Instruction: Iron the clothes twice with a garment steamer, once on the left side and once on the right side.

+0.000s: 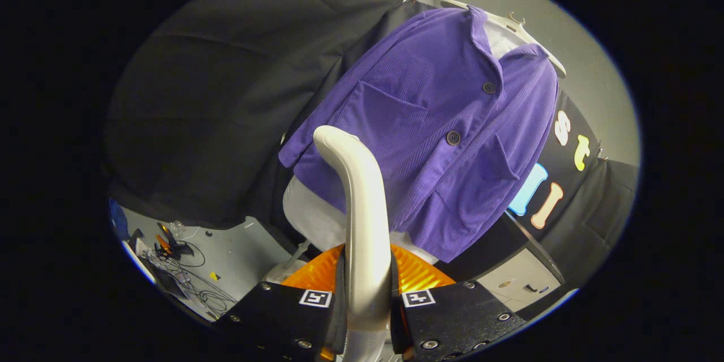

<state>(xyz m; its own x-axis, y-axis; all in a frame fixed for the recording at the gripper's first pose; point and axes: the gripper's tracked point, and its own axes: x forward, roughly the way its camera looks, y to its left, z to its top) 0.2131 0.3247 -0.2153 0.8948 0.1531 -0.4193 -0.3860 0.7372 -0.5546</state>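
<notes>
Here the claw (367, 300) is closed on the pale curved handle of the garment steamer (362, 203), one finger pressing each side of it. The handle rises between the fingers and arches forward; its lower end is cut off below them. Just ahead of the fingers, an orange ribbed part (416, 274) of the steamer shows on both sides of the handle, mostly hidden behind it and the fingers. The steamer's head cannot be made out.

Beyond the handle hangs a purple corduroy jacket (430, 141), buttoned, with two dark buttons and patch pockets visible. It hangs on a white hanger (523, 31), whose one end projects past the shoulder. A white garment (314, 218) shows at the collar and below the hem, partly covered by the jacket and the handle. The handle's top overlaps the jacket's lower sleeve edge; contact cannot be determined.

Below, a grey floor carries tangled cables (192, 285) and small items too small to identify.
</notes>
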